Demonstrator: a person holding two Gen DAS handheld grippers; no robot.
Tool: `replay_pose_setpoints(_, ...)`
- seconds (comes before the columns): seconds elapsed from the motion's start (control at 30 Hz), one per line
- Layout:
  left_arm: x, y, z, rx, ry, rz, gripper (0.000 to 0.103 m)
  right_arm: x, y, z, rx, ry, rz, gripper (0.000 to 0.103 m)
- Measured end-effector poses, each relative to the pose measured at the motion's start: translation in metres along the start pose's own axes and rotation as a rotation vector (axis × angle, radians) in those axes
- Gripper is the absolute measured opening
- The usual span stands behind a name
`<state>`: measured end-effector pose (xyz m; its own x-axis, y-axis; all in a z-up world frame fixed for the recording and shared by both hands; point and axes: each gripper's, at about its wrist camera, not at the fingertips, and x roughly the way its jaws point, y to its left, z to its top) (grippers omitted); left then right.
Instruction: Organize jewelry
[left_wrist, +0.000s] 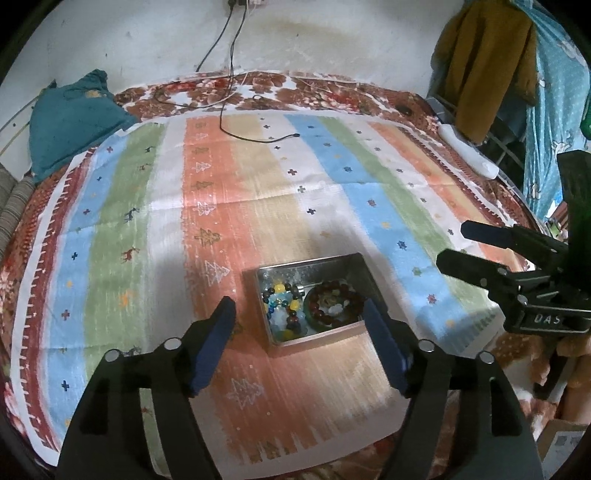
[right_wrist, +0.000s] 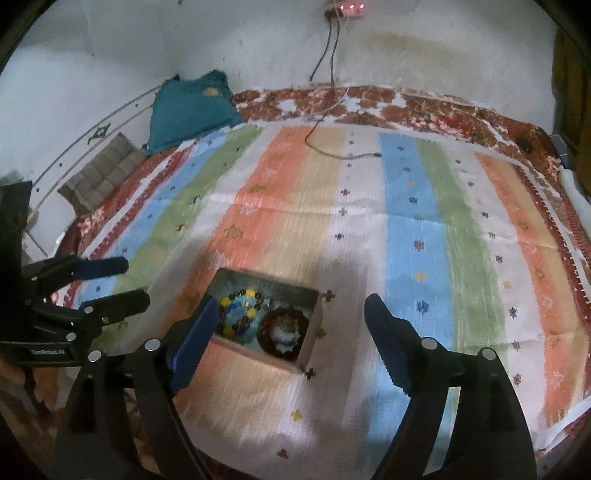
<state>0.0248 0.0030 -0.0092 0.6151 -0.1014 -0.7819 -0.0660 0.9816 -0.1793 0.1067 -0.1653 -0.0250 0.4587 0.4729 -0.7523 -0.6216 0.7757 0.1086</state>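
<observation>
A small metal box (left_wrist: 354, 264) sits on the striped cloth and shows in the right wrist view too (right_wrist: 312, 332). Inside lie a multicoloured bead bracelet (left_wrist: 282, 306) (right_wrist: 238, 314) and a dark red bead bracelet (left_wrist: 334, 304) (right_wrist: 282, 332) side by side. My left gripper (left_wrist: 299, 321) is open and empty, its fingers astride the box above it. My right gripper (right_wrist: 288, 314) is open and empty, hovering over the box; it also shows at the right of the left wrist view (left_wrist: 452, 245). The left gripper shows at the left of the right wrist view (right_wrist: 135, 282).
The striped cloth (left_wrist: 258, 184) covers a bed with a floral sheet. A teal pillow (left_wrist: 70, 118) lies at the far left. A black cable (left_wrist: 258, 138) trails from the wall onto the cloth. Clothes (left_wrist: 487, 62) hang at the far right.
</observation>
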Motion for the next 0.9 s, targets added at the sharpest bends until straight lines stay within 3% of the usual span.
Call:
replay_pose_setpoints(0.3,-0.005,-0.008,-0.01,0.025,-0.026,0.043,0.086,-0.01,0.01,-0.022,-0.053,-0.001,-0.026,0.09)
replay_pose_setpoints(0.43,-0.01,-0.009,-0.013,0.018,-0.04,0.05,0.097,-0.017,0.011,-0.026,-0.065,-0.018,-0.014,0.093)
replay_pose_setpoints(0.6,-0.018,-0.011,-0.02,0.007,-0.061,0.016,0.097,-0.025,0.017,-0.033,-0.084,-0.034,-0.024,0.097)
replay_pose_setpoints(0.9,-0.025,-0.026,-0.028,0.066,-0.112,0.069,0.097,-0.038,0.019,-0.042,-0.072,-0.105,-0.041,0.098)
